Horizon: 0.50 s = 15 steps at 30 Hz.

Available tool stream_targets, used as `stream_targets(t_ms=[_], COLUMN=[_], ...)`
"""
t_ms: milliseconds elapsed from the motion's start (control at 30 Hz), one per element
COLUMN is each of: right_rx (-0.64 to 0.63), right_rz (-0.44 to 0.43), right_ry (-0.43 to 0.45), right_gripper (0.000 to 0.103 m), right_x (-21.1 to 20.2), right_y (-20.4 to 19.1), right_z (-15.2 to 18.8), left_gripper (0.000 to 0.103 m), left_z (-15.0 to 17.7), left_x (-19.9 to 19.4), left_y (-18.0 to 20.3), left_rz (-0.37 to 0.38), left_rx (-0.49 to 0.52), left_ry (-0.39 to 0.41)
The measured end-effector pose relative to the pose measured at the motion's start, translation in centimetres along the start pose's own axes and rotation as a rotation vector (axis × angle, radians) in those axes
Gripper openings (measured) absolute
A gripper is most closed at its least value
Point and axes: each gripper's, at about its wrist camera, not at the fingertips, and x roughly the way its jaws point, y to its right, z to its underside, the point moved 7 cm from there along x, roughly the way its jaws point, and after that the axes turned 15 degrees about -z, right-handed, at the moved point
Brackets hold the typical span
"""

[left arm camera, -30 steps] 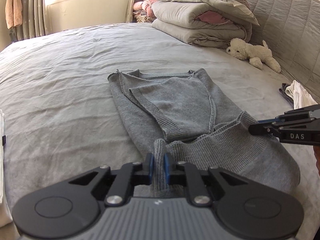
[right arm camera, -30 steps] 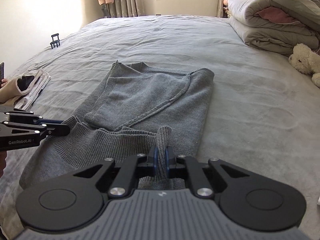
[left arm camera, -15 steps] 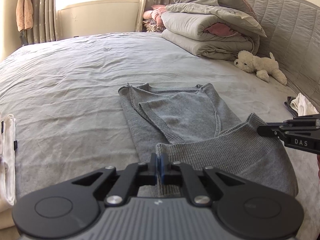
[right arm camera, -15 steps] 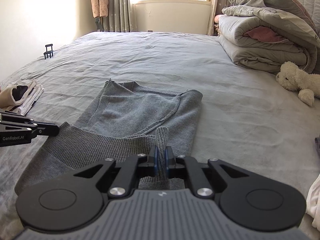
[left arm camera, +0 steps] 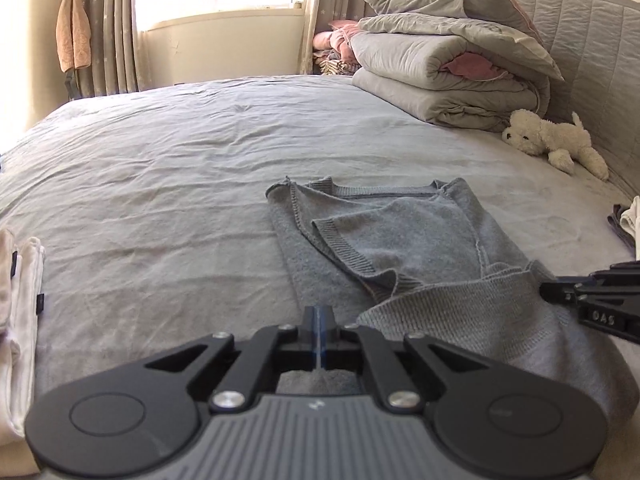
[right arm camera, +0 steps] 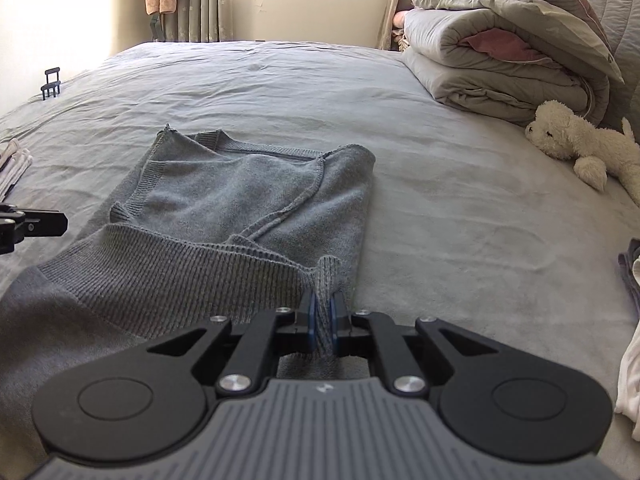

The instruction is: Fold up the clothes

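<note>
**Grey sweater pinched at its ribbed hem, half hidden by both grippers**

A grey knitted sweater (left arm camera: 404, 248) lies on the grey bed sheet (left arm camera: 160, 184), centre to lower right of the left wrist view, its sleeves folded across the body. The ribbed hem is lifted towards the cameras.

The left gripper (left arm camera: 319, 330) fills the bottom of its frame; its jaws are together, blue pads meeting. A bit of grey knit shows behind the pads, but whether it is pinched there is hard to make out.

The right gripper (right arm camera: 323, 326) is clamped on a raised fold of the ribbed hem, which stands up between its pads in the lower centre. The sweater's near edge is cut off under both gripper bodies.

At the upper right, a folded grey quilt (right arm camera: 508, 52) is stacked, with a cream plush dog (right arm camera: 580, 144) below it. Pale folded cloths (left arm camera: 20, 320) at the left edge are cropped.
</note>
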Motion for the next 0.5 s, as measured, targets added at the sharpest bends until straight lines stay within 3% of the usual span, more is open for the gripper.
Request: stream_targets(t_ms=[167,233,300,433,500], right_rx=[0.057,0.076,0.082,0.069,0.061], right_rz=[-0.023,-0.031,-0.041,-0.05,-0.04], right_ry=[0.012,0.02,0.027,0.003,-0.017], right_gripper=[0.013,0.016,0.016,0.018,0.021], right_x=[-0.5,-0.9,-1.4,-1.1,-0.6], right_y=[0.6,0.8,0.8,0.5,0.4], right_z=[-0.2,-0.3,-0.3,-0.1,0.2], left_gripper=[0.011,0.019,0.036,0.04,0.035], left_z=[0.0,0.5,1.0,1.7,2.1], left_x=[-0.9,-0.7,-0.6,-0.7,-0.4], left_y=[0.4,0.6,0.9,1.5,1.8], left_rz=[0.051,0.084,0.116,0.13,0.12], left_rx=[-0.008,-0.026,-0.04,-0.016,-0.001], left_ry=[0.005,-0.035,-0.066,-0.086,-0.09])
